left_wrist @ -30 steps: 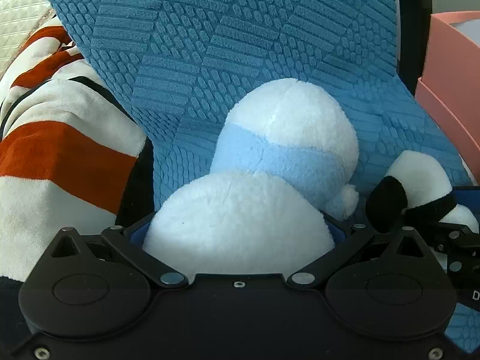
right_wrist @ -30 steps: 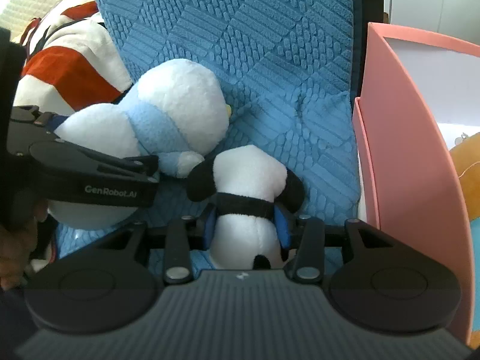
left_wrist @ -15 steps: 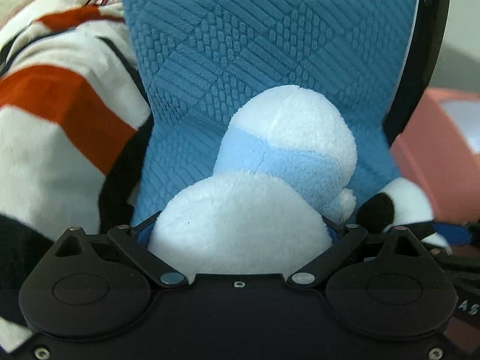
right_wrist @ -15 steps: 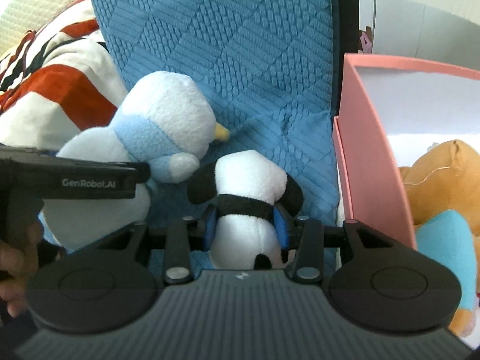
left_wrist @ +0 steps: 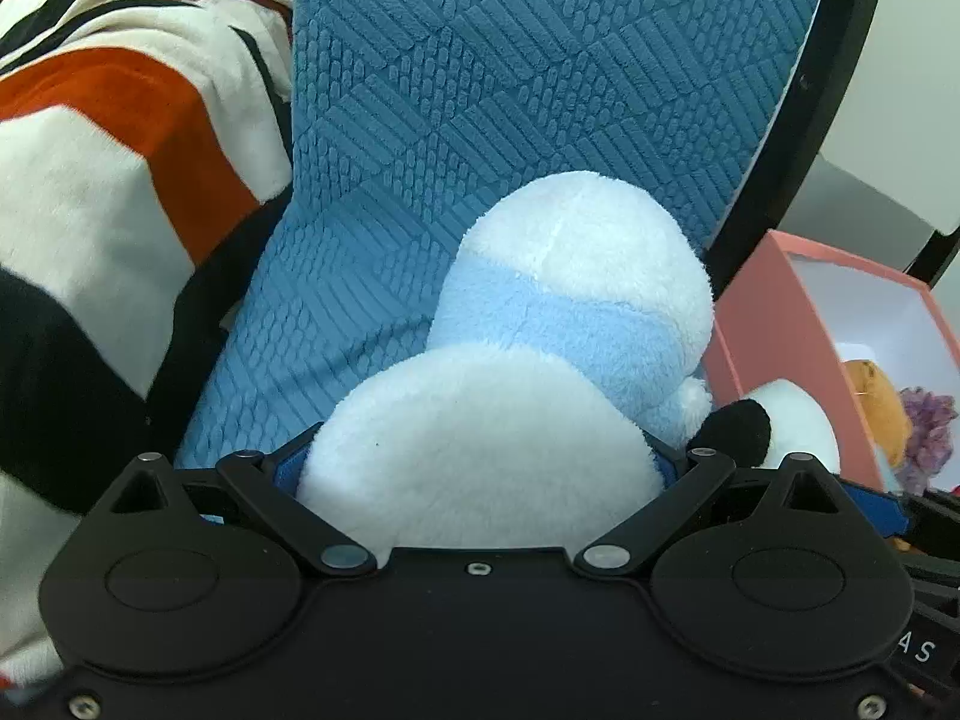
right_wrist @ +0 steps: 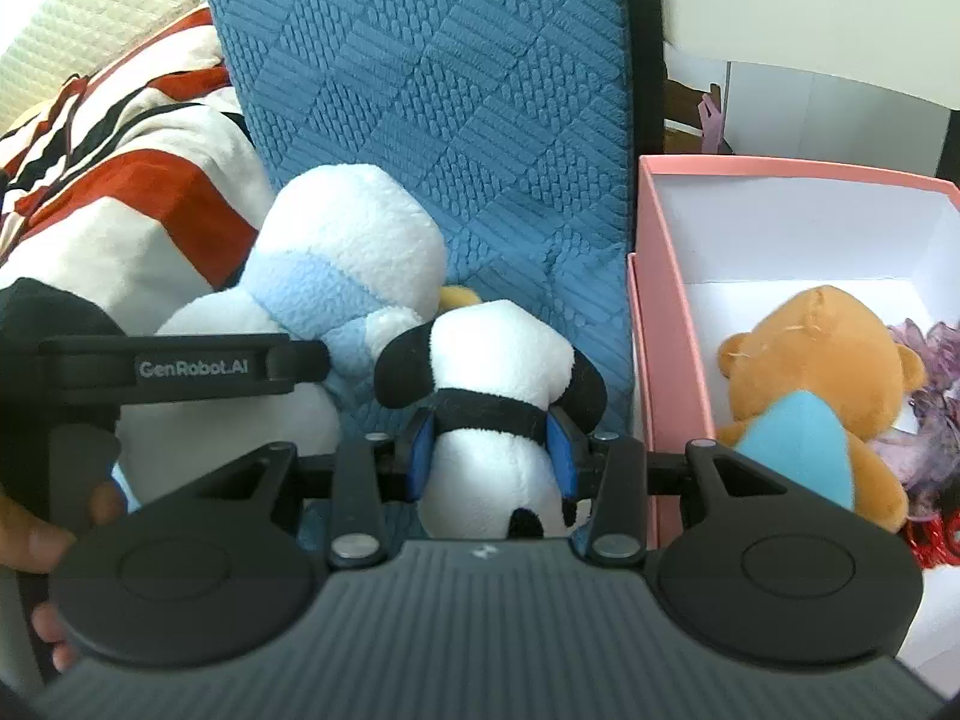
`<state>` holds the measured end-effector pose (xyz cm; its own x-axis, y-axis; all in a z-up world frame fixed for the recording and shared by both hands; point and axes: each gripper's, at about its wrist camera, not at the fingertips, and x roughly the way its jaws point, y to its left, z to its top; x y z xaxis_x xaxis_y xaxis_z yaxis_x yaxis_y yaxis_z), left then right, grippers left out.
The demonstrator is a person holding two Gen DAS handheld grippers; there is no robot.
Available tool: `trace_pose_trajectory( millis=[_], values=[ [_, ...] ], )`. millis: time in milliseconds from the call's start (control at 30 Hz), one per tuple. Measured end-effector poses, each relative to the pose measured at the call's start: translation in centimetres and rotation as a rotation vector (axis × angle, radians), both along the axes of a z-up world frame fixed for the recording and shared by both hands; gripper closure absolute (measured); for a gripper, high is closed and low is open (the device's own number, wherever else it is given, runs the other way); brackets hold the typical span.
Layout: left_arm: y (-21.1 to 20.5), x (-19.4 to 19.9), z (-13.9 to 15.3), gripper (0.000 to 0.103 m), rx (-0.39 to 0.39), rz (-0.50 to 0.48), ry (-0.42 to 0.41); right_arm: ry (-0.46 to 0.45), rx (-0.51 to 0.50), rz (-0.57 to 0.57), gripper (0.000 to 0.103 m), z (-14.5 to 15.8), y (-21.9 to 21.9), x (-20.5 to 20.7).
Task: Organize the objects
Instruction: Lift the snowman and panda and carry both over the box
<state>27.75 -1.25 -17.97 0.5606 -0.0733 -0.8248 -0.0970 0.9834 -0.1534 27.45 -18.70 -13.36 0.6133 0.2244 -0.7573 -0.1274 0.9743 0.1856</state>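
Between our right gripper's closed jaws sits the panda plush; our left gripper clamps the white-and-blue plush. We judge both are mid-carry; next, over the pink box wall, beside the bear.

I had the white-and-light-blue penguin plush clamped at its round white body, head pointing away, small yellow beak showing on its far side in the right wrist view. The panda plush sat just right of it, touching, gripped at the black band around its middle, black ears up. The pink box stood open at far right, white inside. In it lay a brown bear plush with a blue belly, purple fluff beside it.
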Motion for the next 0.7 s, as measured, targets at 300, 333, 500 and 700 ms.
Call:
trace_pose_trajectory(
  millis=[300,333,500,700],
  values=[
    [-0.6,-2.8,2.0,0.006,-0.056,0.009,0.001,-0.003,0.009,-0.011,0.06,1.5,-1.2,-2.7],
    [-0.9,-3.0,2.1,0.006,-0.048,0.008,0.004,-0.001,0.004,-0.014,0.06,1.7,-1.2,-2.9],
    [-1.8,-3.5,3.4,0.006,-0.053,0.001,-0.011,-0.009,0.033,-0.041,0.06,2.9,-2.1,-3.6],
    [-3.2,-2.9,5.5,0.006,-0.081,-0.021,-0.022,-0.024,0.057,-0.086,0.06,4.9,-3.9,-3.8]
  ],
)
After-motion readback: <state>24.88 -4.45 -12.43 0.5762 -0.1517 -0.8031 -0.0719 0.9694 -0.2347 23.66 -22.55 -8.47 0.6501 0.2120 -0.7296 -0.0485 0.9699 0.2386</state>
